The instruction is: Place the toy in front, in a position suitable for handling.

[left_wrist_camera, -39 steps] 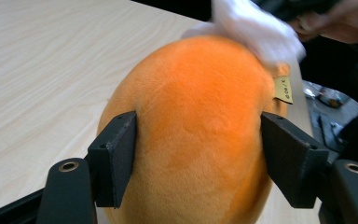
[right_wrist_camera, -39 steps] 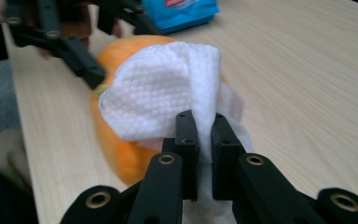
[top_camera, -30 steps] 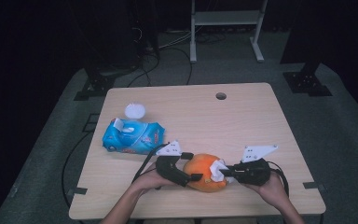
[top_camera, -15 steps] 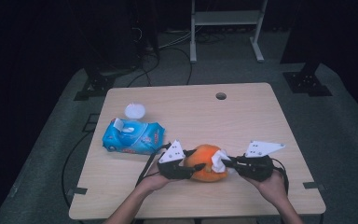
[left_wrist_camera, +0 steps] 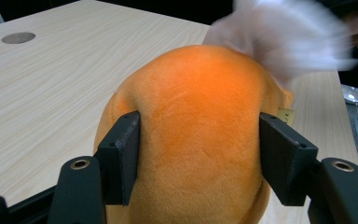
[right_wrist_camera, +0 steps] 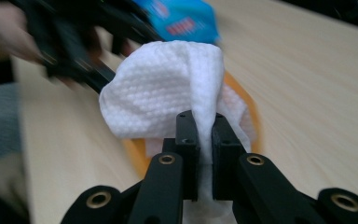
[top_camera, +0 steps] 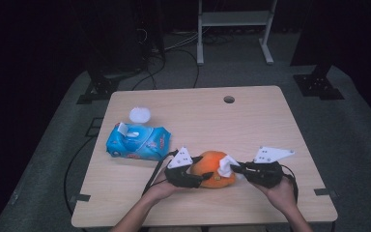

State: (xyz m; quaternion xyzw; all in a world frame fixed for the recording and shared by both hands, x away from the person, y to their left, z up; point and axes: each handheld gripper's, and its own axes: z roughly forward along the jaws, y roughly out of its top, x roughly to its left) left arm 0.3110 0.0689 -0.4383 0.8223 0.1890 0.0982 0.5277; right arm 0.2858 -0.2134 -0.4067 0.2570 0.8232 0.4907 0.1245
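Left tongs [left_wrist_camera: 198, 158] clamped on both flanks of orange plush [left_wrist_camera: 196, 140], jaws just eased wider. Right tongs [right_wrist_camera: 204, 140] pinched white wipe [right_wrist_camera: 168, 88] against plush top.

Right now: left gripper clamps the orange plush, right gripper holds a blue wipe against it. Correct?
Not quite. The wipe pinched in the right gripper is white, not blue, as the right gripper view shows; blue is the wipe pack. The left gripper does clamp the orange plush.
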